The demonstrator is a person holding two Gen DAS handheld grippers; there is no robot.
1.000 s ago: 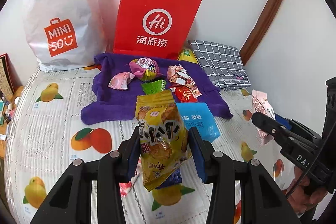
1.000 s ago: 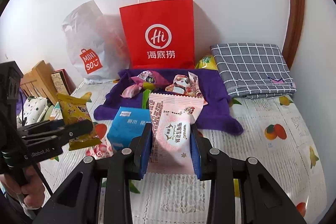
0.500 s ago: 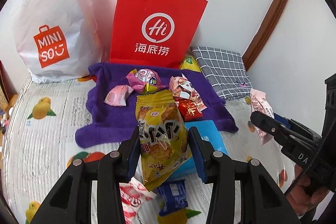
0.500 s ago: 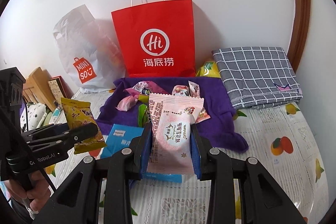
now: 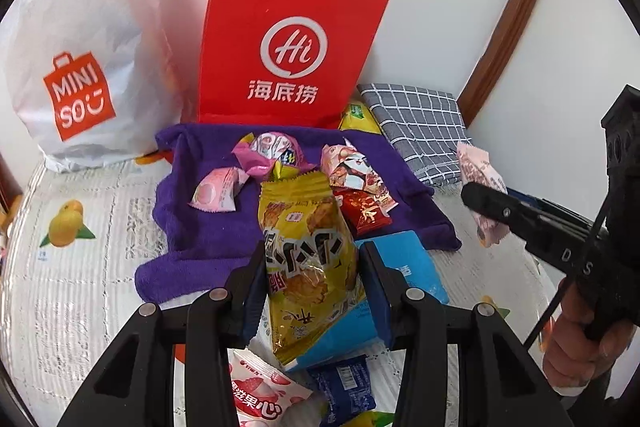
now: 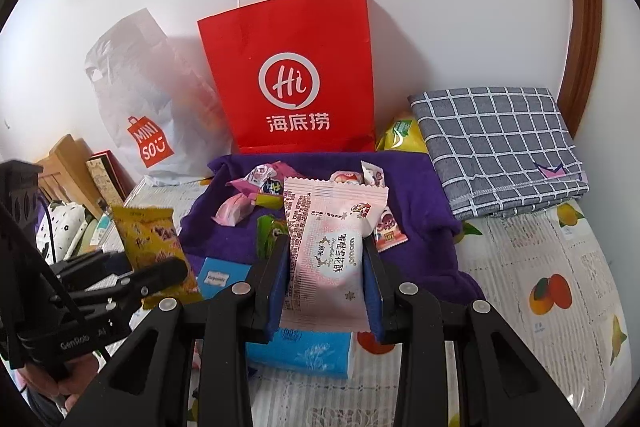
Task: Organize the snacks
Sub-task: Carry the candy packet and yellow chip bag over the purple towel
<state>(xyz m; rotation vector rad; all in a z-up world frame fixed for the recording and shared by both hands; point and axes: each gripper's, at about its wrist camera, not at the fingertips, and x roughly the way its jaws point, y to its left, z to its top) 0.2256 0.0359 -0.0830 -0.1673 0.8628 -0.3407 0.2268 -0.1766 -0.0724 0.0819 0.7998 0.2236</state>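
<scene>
- Left wrist view: my left gripper point(image 5: 314, 281) has its jaws clamped on a yellow snack packet point(image 5: 308, 255), held upright between the blue pads.
- The packet hangs above the near edge of a purple towel point(image 5: 208, 223) spread on the bed point(image 5: 72, 291), which carries a fruit-print cover.
- On the towel lie several small snacks: a pink round-print packet point(image 5: 218, 193), a pink-and-purple wrapper point(image 5: 268, 153), a cartoon-print wrapper point(image 5: 352, 171) and a red packet point(image 5: 366, 211) just beside it.
- A blue tissue pack point(image 5: 416, 267) lies on the bed at the towel's near right corner, partly behind the right finger.
- Below my jaws, a dark blue packet point(image 5: 344, 387) and a white-and-red strawberry packet point(image 5: 260, 395) lie on the bed.
- Right wrist view: my right gripper point(image 6: 326, 275) has its jaws clamped on a pink-and-white snack packet point(image 6: 328, 243), held upright over the towel's near edge.
- A red paper bag point(image 6: 292, 75) stands against the wall at the far edge of the bed, touching the towel's far side.
- A white Miniso bag point(image 6: 136, 99) stands to the left of the red bag.
- A folded grey checked cloth point(image 6: 496, 147) lies at the far right corner of the bed, with a yellow-green packet point(image 6: 400, 137) between it and the red bag.
</scene>
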